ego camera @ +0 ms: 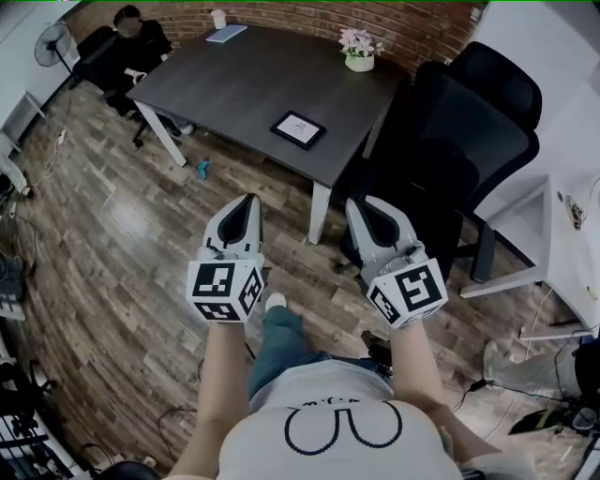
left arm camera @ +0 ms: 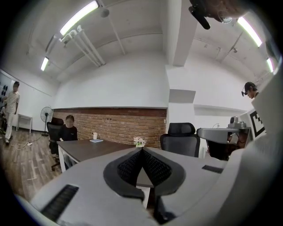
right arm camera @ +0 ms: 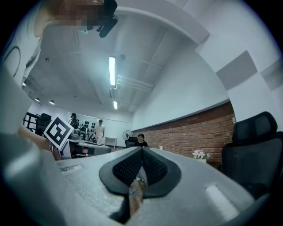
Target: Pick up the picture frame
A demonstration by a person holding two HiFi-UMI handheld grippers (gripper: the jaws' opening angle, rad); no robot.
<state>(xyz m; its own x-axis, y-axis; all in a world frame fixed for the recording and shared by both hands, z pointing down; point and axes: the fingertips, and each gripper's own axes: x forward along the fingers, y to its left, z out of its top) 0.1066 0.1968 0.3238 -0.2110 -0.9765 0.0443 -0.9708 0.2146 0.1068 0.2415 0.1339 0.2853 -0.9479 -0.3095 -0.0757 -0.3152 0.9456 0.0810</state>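
Observation:
A small black picture frame (ego camera: 298, 129) with a white print lies flat near the front right edge of the dark table (ego camera: 234, 89). My left gripper (ego camera: 249, 200) hovers over the wooden floor short of the table, shut and empty. Beside it my right gripper (ego camera: 355, 204) is also shut with nothing in it, close to the table's white front leg (ego camera: 320, 212). Both point level toward the table. In the left gripper view the pads (left arm camera: 142, 164) meet; the frame is hidden there. The right gripper view shows closed pads (right arm camera: 142, 167) too.
A flower pot (ego camera: 359, 52) stands at the table's far right, a white cup (ego camera: 218, 19) and a blue booklet (ego camera: 226, 34) at its far edge. A seated person (ego camera: 131, 42) is at the far left. Black office chairs (ego camera: 478, 131) stand right of the table, a fan (ego camera: 52, 44) far left.

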